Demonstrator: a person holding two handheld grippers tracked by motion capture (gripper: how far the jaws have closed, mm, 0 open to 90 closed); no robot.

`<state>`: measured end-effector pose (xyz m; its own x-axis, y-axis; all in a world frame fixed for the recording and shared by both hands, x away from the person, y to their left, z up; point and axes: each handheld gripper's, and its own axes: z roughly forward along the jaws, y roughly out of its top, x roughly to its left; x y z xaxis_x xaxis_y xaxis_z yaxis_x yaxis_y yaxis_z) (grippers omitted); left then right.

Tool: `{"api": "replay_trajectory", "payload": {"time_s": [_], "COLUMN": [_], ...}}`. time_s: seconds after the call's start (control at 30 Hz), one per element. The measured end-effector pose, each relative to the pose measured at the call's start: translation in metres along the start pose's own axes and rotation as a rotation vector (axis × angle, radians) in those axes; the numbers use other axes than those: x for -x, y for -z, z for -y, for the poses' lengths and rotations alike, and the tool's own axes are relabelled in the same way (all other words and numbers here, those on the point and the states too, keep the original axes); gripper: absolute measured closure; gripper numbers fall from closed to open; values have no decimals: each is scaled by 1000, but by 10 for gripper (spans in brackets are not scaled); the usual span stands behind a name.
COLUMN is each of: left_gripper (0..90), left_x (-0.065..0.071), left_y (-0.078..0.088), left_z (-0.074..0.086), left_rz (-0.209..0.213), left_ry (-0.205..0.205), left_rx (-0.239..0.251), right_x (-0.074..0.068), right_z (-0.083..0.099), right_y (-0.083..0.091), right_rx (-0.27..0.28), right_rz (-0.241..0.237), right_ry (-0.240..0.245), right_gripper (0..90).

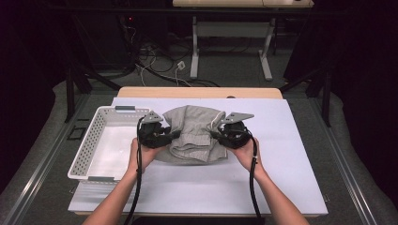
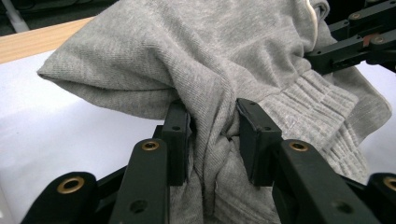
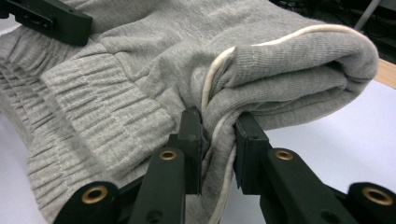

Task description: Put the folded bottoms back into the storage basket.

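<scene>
A: Item one?
B: Grey knit garment [image 1: 195, 133], folded into a bundle with ribbed band and pale piping, on the white sheet [image 1: 281, 140] at the middle of the table [image 1: 197, 92]; its upper folds seem raised off the sheet.

A: How is it held?
B: Left gripper [image 2: 212, 135]: fingers [image 2: 177, 140] pinching a gathered fold at the bundle's left side. Right gripper [image 3: 218, 140]: fingers [image 3: 247, 149] pinching the piped edge at its right side. Both grips are at opposite ends, likely so the folded layers stay together and level when carried.

A: Nearby items?
B: White perforated basket [image 1: 87, 150], touching the table's left part, just beside the left gripper, nothing visible inside. It is probably where the garment goes, which would explain the two-sided hold.

A: Beyond?
B: Cables [image 1: 155, 61] on the floor, a second desk [image 1: 234, 28] behind.
</scene>
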<state>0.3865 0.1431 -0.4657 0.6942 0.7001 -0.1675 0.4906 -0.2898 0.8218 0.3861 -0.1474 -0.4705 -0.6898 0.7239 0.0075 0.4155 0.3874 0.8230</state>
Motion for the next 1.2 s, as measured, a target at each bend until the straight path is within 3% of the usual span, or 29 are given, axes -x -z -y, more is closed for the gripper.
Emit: {"api": "replay_trajectory", "payload": {"time_s": [1.2], "left_gripper": [670], "left_x": [-12], "left_y": [28], "left_z": [6], "left_rz": [-5], "left_ry": [-7], "left_rx": [12], "right_x": [-20], "right_z": [-10], "right_y": [-11], "right_rx": [1], "right_rz": [-38], "right_ry": [38], "right_gripper": [754]}}
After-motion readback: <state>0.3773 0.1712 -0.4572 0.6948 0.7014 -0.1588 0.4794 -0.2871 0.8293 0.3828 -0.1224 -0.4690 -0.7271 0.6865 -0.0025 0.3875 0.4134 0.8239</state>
